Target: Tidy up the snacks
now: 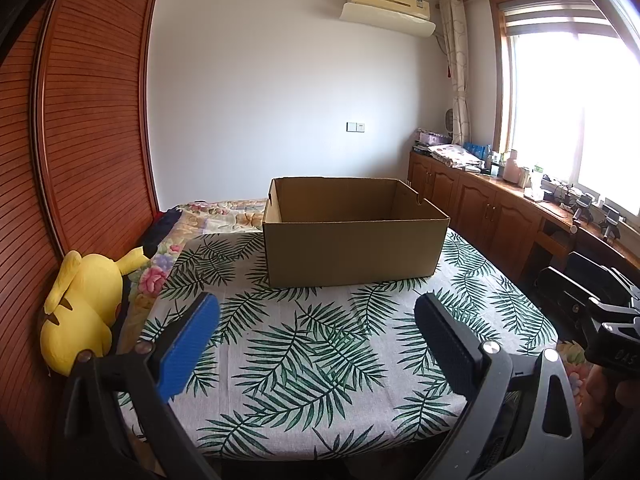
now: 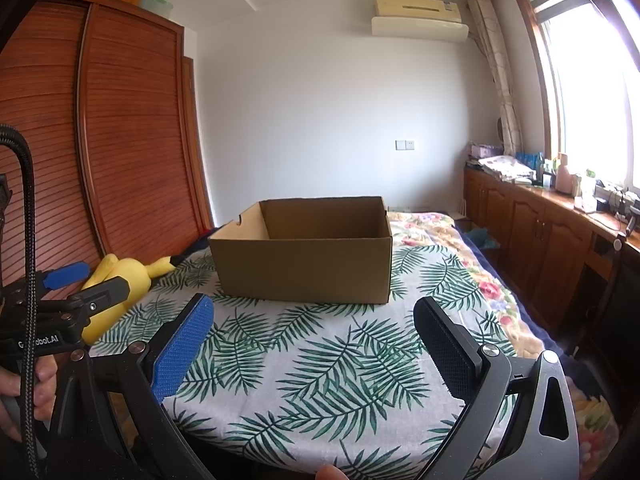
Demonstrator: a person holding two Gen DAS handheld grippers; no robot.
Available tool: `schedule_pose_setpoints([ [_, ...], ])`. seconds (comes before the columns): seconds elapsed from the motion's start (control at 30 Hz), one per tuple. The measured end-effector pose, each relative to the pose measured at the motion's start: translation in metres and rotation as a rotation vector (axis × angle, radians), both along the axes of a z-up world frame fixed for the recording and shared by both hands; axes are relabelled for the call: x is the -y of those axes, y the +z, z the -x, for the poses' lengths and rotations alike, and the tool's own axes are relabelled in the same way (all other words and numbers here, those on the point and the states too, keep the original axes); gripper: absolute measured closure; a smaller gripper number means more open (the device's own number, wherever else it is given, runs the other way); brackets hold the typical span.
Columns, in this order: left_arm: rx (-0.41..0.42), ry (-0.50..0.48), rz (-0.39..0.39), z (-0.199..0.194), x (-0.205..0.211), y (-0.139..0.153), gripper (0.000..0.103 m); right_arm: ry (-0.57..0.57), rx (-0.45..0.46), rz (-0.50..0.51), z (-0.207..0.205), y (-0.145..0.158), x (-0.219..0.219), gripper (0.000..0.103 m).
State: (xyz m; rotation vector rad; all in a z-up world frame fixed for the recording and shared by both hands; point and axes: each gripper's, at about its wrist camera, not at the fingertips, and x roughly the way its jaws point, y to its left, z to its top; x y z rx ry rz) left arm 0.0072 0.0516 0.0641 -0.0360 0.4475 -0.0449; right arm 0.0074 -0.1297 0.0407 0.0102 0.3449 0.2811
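Observation:
An open brown cardboard box (image 1: 354, 248) (image 2: 304, 264) stands on a table covered with a palm-leaf cloth (image 1: 320, 360) (image 2: 320, 368). What shows of its inside looks bare. No snacks are in either view. My left gripper (image 1: 316, 312) hovers open over the near part of the cloth, short of the box, with nothing between its fingers. My right gripper (image 2: 314, 314) is also open and holds nothing, at about the same distance from the box. The left gripper (image 2: 86, 278) shows at the left edge of the right wrist view, held by a hand (image 2: 24, 392).
A yellow plush toy (image 1: 80, 312) (image 2: 120, 276) lies left of the table against a wooden wardrobe (image 1: 80, 140). A floral bedspread (image 2: 440, 236) lies behind and to the right. Wooden cabinets (image 1: 480, 204) with clutter run under the window on the right.

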Motion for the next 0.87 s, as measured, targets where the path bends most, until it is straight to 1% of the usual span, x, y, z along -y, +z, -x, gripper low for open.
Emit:
schedule_pose_setpoints([
  [0.87,-0.003,-0.001,0.0,0.0004,0.0016,-0.0001,0.004,-0.003,-0.003,-0.005,0.0015,-0.0012,0.0013,0.001],
])
